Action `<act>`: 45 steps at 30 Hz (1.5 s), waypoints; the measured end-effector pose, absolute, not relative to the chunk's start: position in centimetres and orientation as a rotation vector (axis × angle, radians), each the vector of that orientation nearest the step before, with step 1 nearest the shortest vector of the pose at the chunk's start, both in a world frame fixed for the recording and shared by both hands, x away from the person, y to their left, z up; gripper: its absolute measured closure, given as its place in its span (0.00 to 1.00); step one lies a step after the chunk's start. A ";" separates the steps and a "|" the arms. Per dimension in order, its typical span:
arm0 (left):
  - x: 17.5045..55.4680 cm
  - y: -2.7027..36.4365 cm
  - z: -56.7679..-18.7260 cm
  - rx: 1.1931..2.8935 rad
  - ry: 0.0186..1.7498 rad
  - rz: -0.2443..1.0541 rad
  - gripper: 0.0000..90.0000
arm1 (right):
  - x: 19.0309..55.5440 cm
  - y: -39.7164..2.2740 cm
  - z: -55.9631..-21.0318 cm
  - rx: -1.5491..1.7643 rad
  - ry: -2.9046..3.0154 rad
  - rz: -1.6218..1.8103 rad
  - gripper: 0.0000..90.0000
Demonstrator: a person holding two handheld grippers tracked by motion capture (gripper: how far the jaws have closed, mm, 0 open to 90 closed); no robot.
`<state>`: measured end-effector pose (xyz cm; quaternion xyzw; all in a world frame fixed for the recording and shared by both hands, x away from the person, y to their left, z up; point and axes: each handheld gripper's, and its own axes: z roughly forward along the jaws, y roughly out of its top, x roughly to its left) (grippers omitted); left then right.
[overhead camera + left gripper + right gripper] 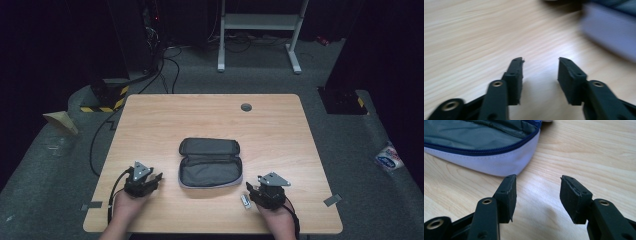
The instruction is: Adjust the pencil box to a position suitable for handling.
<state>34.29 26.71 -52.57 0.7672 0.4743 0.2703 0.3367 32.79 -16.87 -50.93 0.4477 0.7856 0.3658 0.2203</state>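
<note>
Both hand-held grippers gaping, empty: left, right. High view adds small white object beside right; pouch unzipped.

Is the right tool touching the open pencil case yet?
Apart. In the right gripper view, bare wood shows between the right tool, its jaws open, and the pencil case. The high view shows the same gap on the table.

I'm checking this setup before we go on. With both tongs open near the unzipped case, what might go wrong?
The small white item lies right beside the right tongs; a careless move may knock it away. The pencil case lies flat and loose on the table, so a one-sided push from the left tongs may slide it.
</note>
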 end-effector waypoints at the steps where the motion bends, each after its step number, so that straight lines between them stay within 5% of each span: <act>1: 34.3 26.7 -52.6 2.000 1.236 0.705 0.56 | 32.8 -16.9 -50.9 1.238 2.173 1.011 0.52; 11: 34.6 31.0 -52.8 1.935 1.410 0.681 0.31 | 30.5 -17.4 -50.6 1.224 2.196 1.041 0.52; 45: 34.7 30.8 -52.9 1.907 1.449 0.652 0.28 | 28.4 -15.2 -51.9 1.108 2.374 0.970 0.67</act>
